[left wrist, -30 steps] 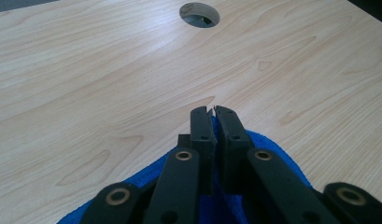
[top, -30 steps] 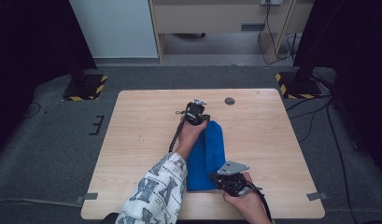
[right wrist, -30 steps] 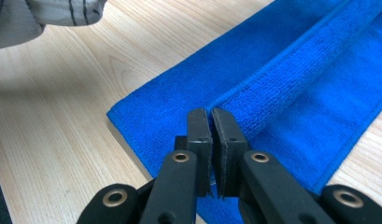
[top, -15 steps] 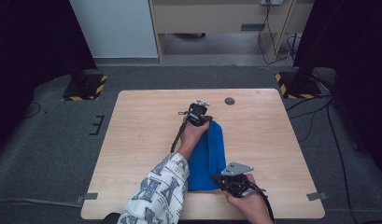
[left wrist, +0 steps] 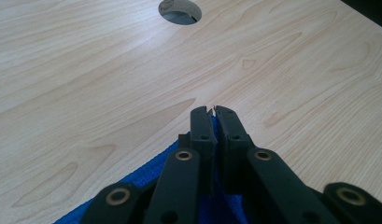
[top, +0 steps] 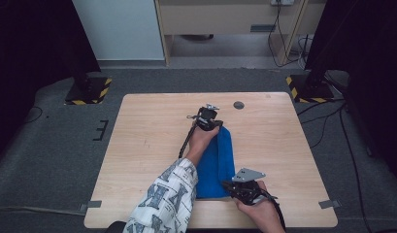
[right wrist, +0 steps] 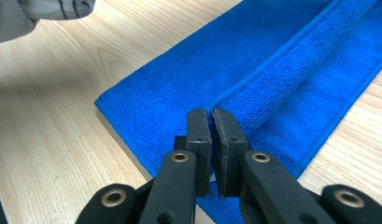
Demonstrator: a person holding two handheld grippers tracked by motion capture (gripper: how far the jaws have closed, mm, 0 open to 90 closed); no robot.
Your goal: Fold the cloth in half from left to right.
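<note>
The right gripper (top: 231, 186) sits nearest the person, at the near end of the blue terry-cloth towel (top: 216, 160). In the right gripper view its jaws stand almost together, with a raised fold of the towel (right wrist: 272, 79) running away from just ahead of the tips; the pads seem to pinch that fold's near end, though the cloth between them is hard to make out. The towel is a long, narrow strip folded lengthwise, bright blue with a looped pile and a stitched hem along its edges, lying flat on the light wooden table (top: 147, 145). It stretches from the right gripper's fingers away to the left gripper's fingers.

The left gripper (top: 209, 120) holds the far end. In the left gripper view its jaws are narrowed to a slit, with a thin edge of blue cloth (left wrist: 146, 172) caught between them and spreading back under them. Just beyond those tips the bare wood runs on to a round grey cable hole (left wrist: 180, 10).

Compared with a second ago, the right gripper has shifted only slightly along the near end; the left gripper and the towel lie as they did.
</note>
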